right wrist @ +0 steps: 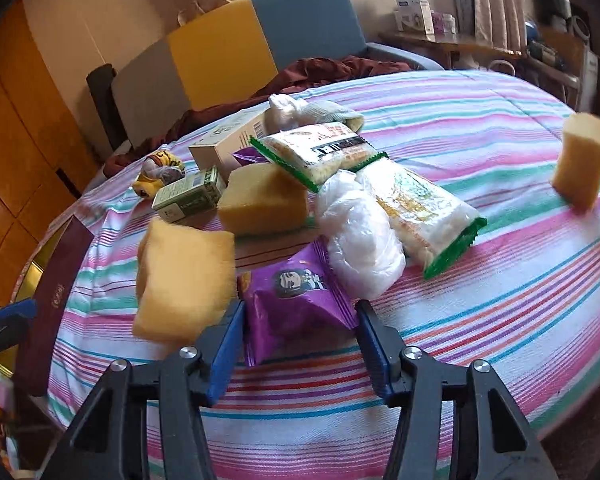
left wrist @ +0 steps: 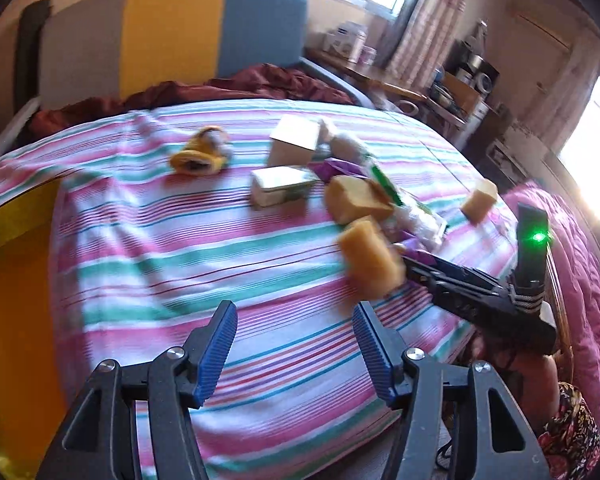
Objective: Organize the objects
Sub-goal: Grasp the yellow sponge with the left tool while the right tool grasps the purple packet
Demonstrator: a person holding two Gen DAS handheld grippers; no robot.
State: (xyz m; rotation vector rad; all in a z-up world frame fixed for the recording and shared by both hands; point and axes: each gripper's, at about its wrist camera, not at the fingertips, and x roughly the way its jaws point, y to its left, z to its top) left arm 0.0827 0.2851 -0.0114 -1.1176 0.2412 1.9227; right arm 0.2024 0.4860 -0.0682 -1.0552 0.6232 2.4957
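Observation:
Objects lie scattered on a striped bedsheet [right wrist: 480, 280]. My right gripper [right wrist: 300, 316] is open, its blue pads on either side of a purple snack packet [right wrist: 296, 300]. A blurred yellow sponge [right wrist: 184, 284] is just left of it; a second sponge [right wrist: 264, 198] lies behind and a third [right wrist: 580, 160] stands far right. My left gripper [left wrist: 294, 324] is open and empty over the sheet, near the blurred sponge [left wrist: 370, 260]. The right gripper's body [left wrist: 480, 296] shows in the left wrist view.
Two green-edged noodle packs [right wrist: 424, 212], a white plastic bag [right wrist: 360, 240], a green carton [right wrist: 190, 196], a white box [right wrist: 228, 144], a yellow toy [right wrist: 158, 172] and a sock [right wrist: 320, 114] crowd the middle. A maroon box [right wrist: 56, 292] sits at the left edge. A headboard [left wrist: 180, 36] is behind.

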